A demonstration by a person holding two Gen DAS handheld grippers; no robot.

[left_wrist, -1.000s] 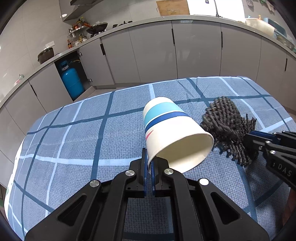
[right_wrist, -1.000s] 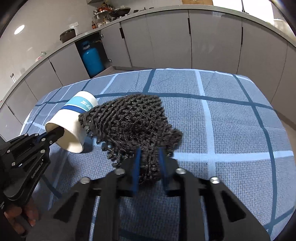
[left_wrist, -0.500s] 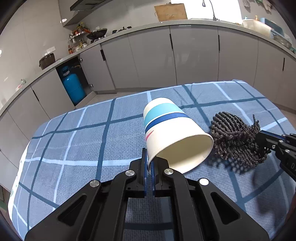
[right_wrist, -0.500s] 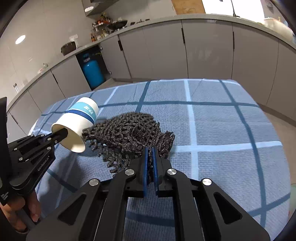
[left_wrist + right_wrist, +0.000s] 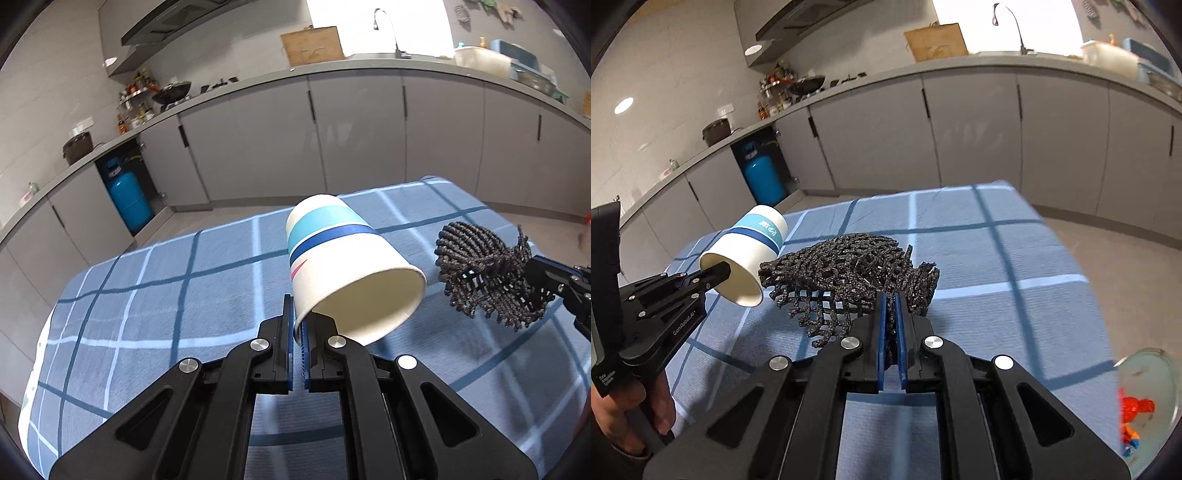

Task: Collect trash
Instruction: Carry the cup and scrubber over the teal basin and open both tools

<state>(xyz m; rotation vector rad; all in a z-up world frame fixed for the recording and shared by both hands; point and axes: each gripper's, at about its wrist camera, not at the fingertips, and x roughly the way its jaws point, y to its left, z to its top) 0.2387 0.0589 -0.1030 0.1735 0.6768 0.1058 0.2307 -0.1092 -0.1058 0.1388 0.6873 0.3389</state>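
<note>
Both pieces of trash lifted, carry-off step in hand.

Left tool (image 5: 298,334) clenched on the rim of one paper cup (image 5: 347,266), held tilted, mouth down, above the checked surface (image 5: 155,306); right tool (image 5: 891,334) clenched on one black foam net (image 5: 849,273), hanging clear of the cloth just beside the cup. Two tools, two items, nothing else loose on the cloth in view. Next, by judgement: carrying both to a bin, perhaps the round container (image 5: 1152,398) low on the right, only partly visible; firm grip needed on the thin rim and floppy mesh.
</note>
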